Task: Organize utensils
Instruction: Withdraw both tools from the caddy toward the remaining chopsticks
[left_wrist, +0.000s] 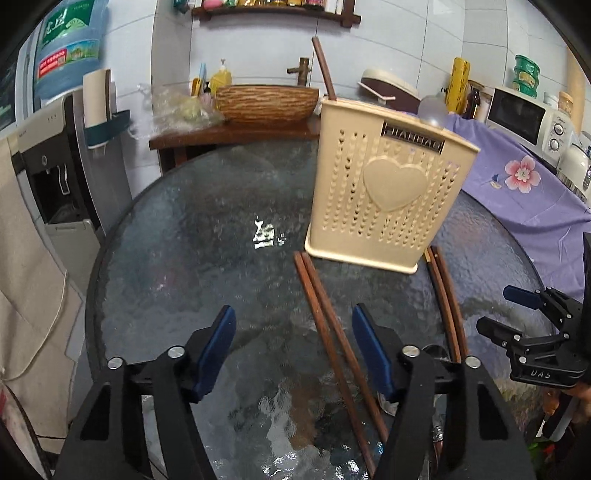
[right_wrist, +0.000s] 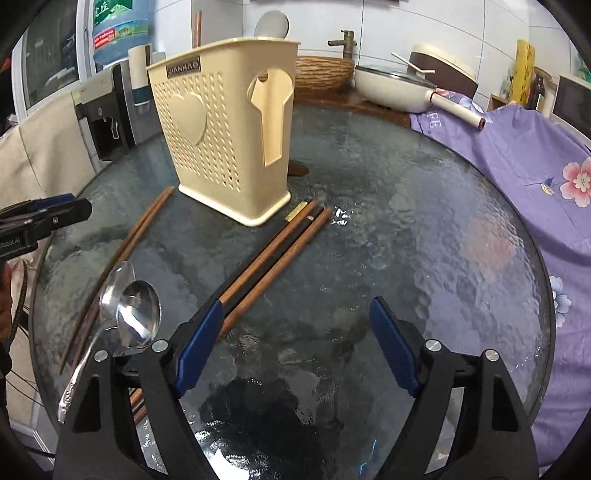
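A cream perforated utensil holder stands on the round glass table. A brown chopstick and a white spoon stick out of it. My left gripper hangs open over the table; a pair of brown chopsticks lies flat between its fingers, close to the right pad, untouched. My right gripper is open with only bare glass between the pads. Its left finger covers the near ends of three chopsticks. Two metal spoons lie left of it.
The left gripper shows edge-on at the left border of the right wrist view. A purple flowered cloth covers the surface to the right. Behind the table are a wooden basin, a white pan, a microwave and a water dispenser.
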